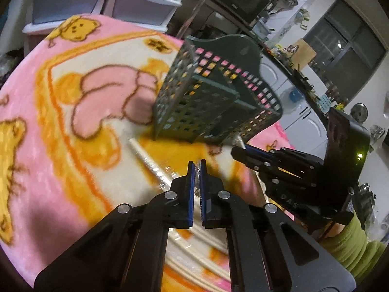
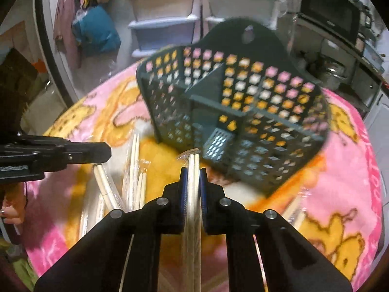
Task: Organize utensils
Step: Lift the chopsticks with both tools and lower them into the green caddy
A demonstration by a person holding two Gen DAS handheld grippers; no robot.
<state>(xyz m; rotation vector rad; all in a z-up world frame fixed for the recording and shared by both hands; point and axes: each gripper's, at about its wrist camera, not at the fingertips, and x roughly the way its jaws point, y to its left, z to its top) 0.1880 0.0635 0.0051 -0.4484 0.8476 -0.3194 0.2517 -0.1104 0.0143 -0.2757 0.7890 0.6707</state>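
The right gripper (image 2: 193, 170) is clamped on a pair of wrapped chopsticks (image 2: 193, 194), the pale sticks running up between its blue-padded fingers (image 2: 183, 187) with the clear wrapper tip poking out just past the fingertips. That tip sits close in front of the dark green perforated utensil basket (image 2: 233, 112), which stands on a pink blanket (image 2: 345, 170) printed with yellow bears; the basket has inner dividers forming several compartments and a tall back panel with a hanging hole, and it looks blurred in the right wrist view. To the left of the held pair, more wrapped chopsticks (image 2: 136, 170) lie loose on the blanket, some fanned out and overlapping. The left gripper (image 1: 197, 168) has its fingers (image 1: 190, 182) drawn nearly together with only a thin slit between the blue pads; a scrap of clear wrapper seems to show in that slit, but I cannot tell whether it is actually pinched. Just beyond it a wrapped pair (image 1: 148, 163) lies slanted on the blanket, near the foot of the basket (image 1: 209, 97). In the left wrist view the right gripper (image 1: 243, 149) reaches in from the right toward the basket's lower edge, held by an arm in a green sleeve (image 1: 350, 245). White plastic drawer units (image 2: 167, 17) and a black microwave (image 2: 333, 12) stand behind.
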